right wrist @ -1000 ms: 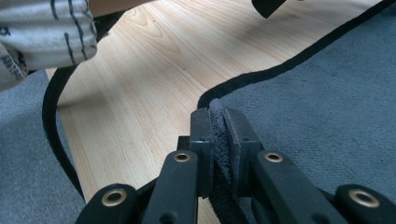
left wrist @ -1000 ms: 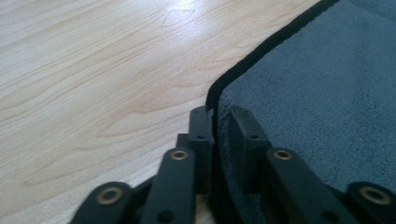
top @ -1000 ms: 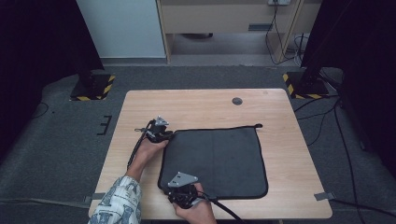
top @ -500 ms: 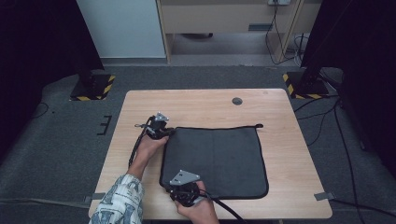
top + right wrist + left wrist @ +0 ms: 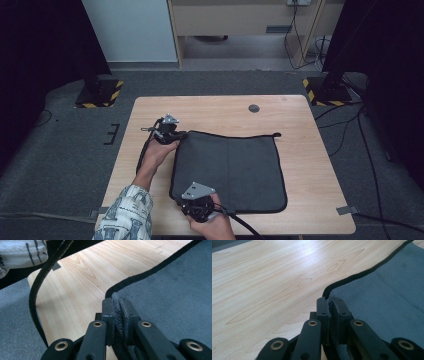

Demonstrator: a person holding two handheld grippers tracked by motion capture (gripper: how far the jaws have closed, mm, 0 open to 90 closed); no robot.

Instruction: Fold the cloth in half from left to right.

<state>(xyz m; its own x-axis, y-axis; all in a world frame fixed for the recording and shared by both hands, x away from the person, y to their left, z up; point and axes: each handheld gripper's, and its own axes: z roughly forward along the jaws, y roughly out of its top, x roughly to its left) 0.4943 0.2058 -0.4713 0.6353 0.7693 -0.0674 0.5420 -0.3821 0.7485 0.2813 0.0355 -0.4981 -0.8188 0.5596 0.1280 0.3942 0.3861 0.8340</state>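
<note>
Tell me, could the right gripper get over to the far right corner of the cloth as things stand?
Probably not yet: the right gripper is shut on the cloth at its near left corner, though nothing blocks the way.

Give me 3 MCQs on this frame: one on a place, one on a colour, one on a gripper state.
1. Where on the grey mat does the left gripper hold?
A. far left corner
B. far right corner
C. middle of the near edge

2. What colour is the mat's edge trim?
A. white
B. black
C. yellow

3. How do the right gripper's jaws stand?
A. wide open above the mat
B. shut on bare table
C. shut on the mat's edge

Key: 1 A, the high view shows it at the corner far from the person, on the left. 2 B, a black band borders the grey cloth. 3 C, the right gripper view shows cloth pinched between the jaws.
</note>
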